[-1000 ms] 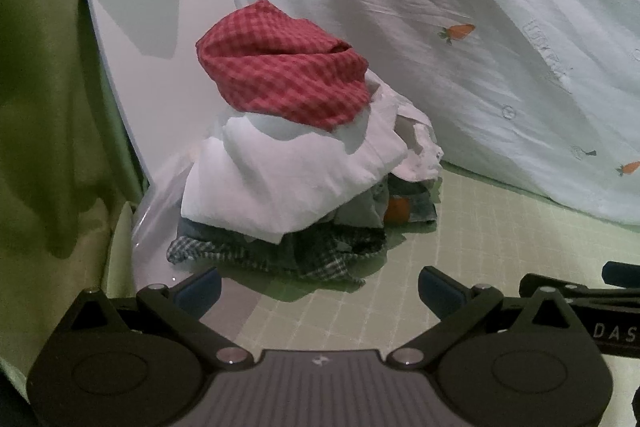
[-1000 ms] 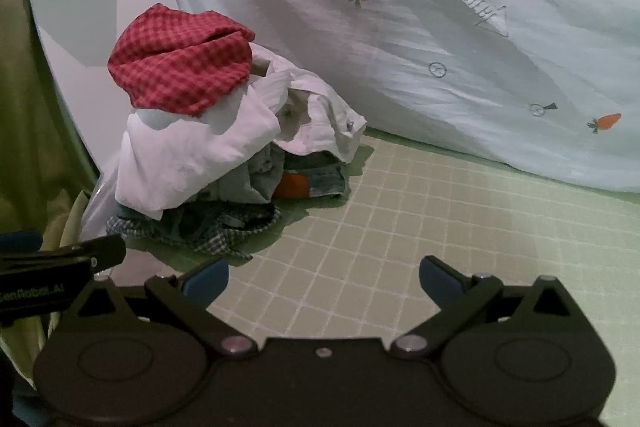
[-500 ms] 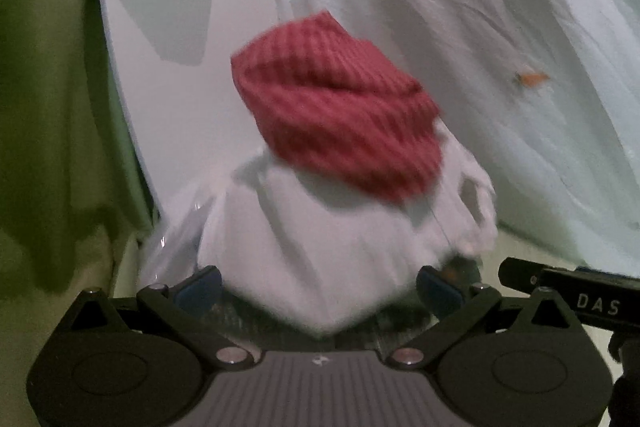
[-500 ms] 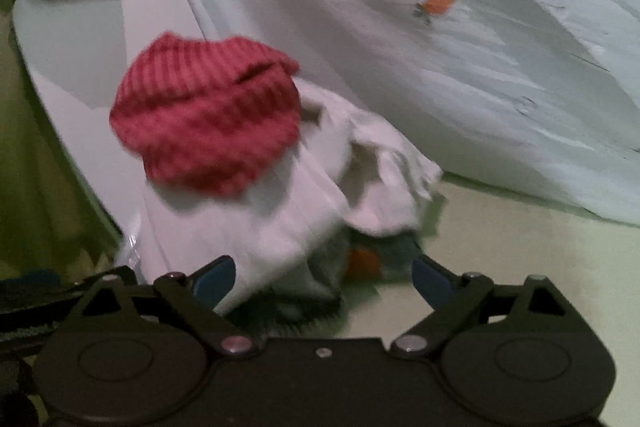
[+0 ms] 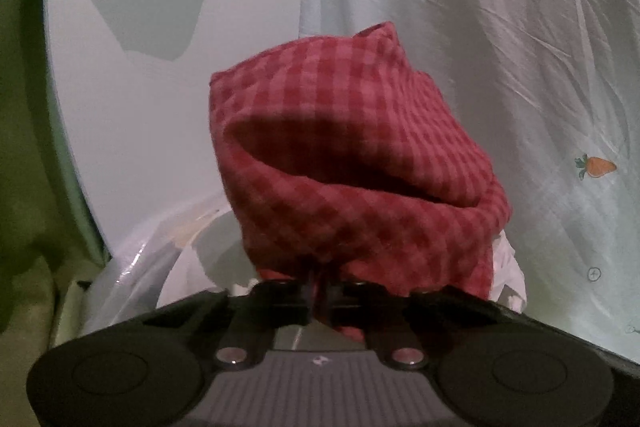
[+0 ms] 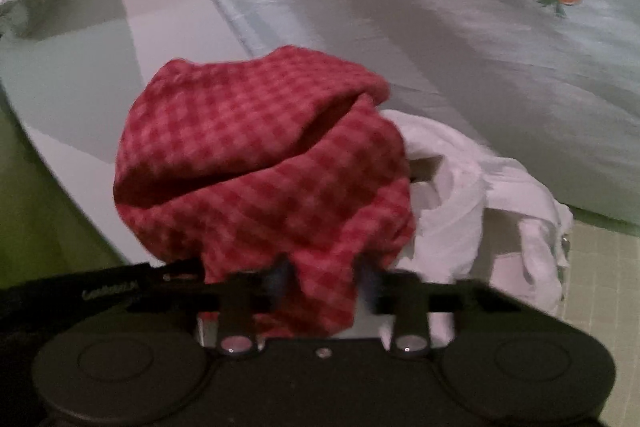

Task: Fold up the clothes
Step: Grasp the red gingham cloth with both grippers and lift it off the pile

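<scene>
A red checked garment (image 5: 352, 163) sits crumpled on top of a pile of clothes, over a white garment (image 6: 472, 195). My left gripper (image 5: 318, 293) is shut on the lower edge of the red garment. My right gripper (image 6: 322, 279) is at the red garment's lower edge (image 6: 320, 267), with cloth hanging between its fingers, which stand a little apart. The lower part of the pile is hidden behind both grippers.
A pale quilt with carrot prints (image 5: 520, 67) rises behind and to the right of the pile. A white board (image 5: 140, 107) stands at the left, with green cloth (image 5: 24, 147) beyond it. A green checked sheet (image 6: 600, 287) lies at the right. Clear plastic (image 5: 132, 267) lies by the pile.
Both grippers moved in close to the pile from open and apart. The left one shut on the red garment's edge. The right one narrowed around it.
</scene>
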The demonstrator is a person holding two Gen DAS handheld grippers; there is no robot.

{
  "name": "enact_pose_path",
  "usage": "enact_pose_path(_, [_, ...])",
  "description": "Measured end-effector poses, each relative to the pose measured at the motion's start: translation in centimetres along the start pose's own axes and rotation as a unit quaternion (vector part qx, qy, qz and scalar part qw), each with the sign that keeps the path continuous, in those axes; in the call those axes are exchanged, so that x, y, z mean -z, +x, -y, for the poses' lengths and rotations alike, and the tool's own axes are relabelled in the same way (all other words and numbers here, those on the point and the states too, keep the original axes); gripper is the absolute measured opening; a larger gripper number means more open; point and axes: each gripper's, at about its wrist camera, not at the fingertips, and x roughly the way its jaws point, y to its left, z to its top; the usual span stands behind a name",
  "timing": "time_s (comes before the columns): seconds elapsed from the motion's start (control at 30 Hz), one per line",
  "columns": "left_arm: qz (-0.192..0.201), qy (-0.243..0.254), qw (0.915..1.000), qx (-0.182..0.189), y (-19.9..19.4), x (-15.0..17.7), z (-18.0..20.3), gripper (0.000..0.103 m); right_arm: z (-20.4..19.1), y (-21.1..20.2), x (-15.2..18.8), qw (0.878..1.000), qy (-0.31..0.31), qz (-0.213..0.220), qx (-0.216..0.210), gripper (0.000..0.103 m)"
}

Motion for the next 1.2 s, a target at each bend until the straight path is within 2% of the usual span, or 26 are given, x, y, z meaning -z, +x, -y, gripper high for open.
enact_pose_path(0.07, [0.008, 0.003, 1.0, 0.004, -0.2, 0.3, 0.3, 0.0, 0.2, -0.2, 0.2, 1.0, -0.012, 0.007, -0.007, 0.003])
enact_pose_path(0.1, [0.011, 0.004, 0.9999, 0.006, -0.5, 0.6, 0.6, 0.0, 0.4, -0.6, 0.3, 1.0, -0.014, 0.015, -0.01, 0.002])
enact_pose_path(0.17, [0.016, 0.006, 0.9998, 0.011, -1.3, 1.2, 1.1, 0.0, 1.2, -1.9, 0.6, 0.999, -0.007, 0.032, -0.019, 0.001])
enact_pose_path(0.37, [0.023, 0.038, 0.9984, 0.036, -4.7, 3.8, 4.2, 0.0, 3.0, -7.4, 2.0, 0.997, 0.0, 0.083, -0.003, 0.0])
enact_pose_path(0.47, [0.017, 0.056, 0.9968, 0.054, -6.3, 6.2, 6.9, 0.0, 4.7, -10.8, 3.6, 0.995, 0.009, 0.1, 0.023, 0.0])
enact_pose_path(0.6, [-0.006, 0.076, 0.9937, 0.081, -8.3, 10.6, 10.8, 0.0, 8.8, -16.1, 7.0, 0.992, 0.024, 0.104, 0.066, 0.0])
enact_pose_path(0.7, [-0.049, 0.086, 0.9903, 0.098, -9.3, 15.8, 14.5, 0.001, 13.2, -20.7, 11.1, 0.989, 0.034, 0.089, 0.116, 0.0])
enact_pose_path(0.77, [-0.079, 0.091, 0.9875, 0.102, -10.0, 19.6, 16.9, 0.007, 16.5, -23.7, 14.0, 0.985, 0.042, 0.07, 0.154, 0.0])
enact_pose_path(0.8, [-0.095, 0.093, 0.9857, 0.105, -10.3, 21.4, 18.1, 0.016, 18.6, -25.2, 15.8, 0.981, 0.05, 0.051, 0.178, 0.0])
enact_pose_path(0.83, [-0.111, 0.094, 0.9836, 0.106, -10.7, 23.4, 19.3, 0.02, 20.6, -26.7, 17.7, 0.977, 0.058, 0.032, 0.201, 0.0])
enact_pose_path(0.97, [-0.164, 0.103, 0.9752, 0.107, -13.2, 30.6, 22.8, 0.027, 28.3, -33.5, 23.7, 0.956, 0.109, -0.02, 0.271, 0.001])
enact_pose_path(1.03, [-0.18, 0.108, 0.9729, 0.096, -14.4, 33.8, 24.1, 0.031, 32.1, -37.0, 26.5, 0.942, 0.139, -0.042, 0.302, 0.003])
enact_pose_path(1.1, [-0.19, 0.109, 0.9722, 0.084, -15.3, 36.1, 25.1, 0.035, 34.6, -39.7, 28.1, 0.935, 0.165, -0.041, 0.312, 0.009])
enact_pose_path(1.13, [-0.192, 0.108, 0.9723, 0.078, -15.8, 37.0, 25.3, 0.042, 35.6, -40.9, 28.6, 0.933, 0.17, -0.039, 0.316, 0.016])
enact_pose_path(1.2, [-0.194, 0.103, 0.9735, 0.066, -16.4, 38.4, 25.5, 0.051, 37.2, -42.8, 29.3, 0.93, 0.175, -0.033, 0.321, 0.037])
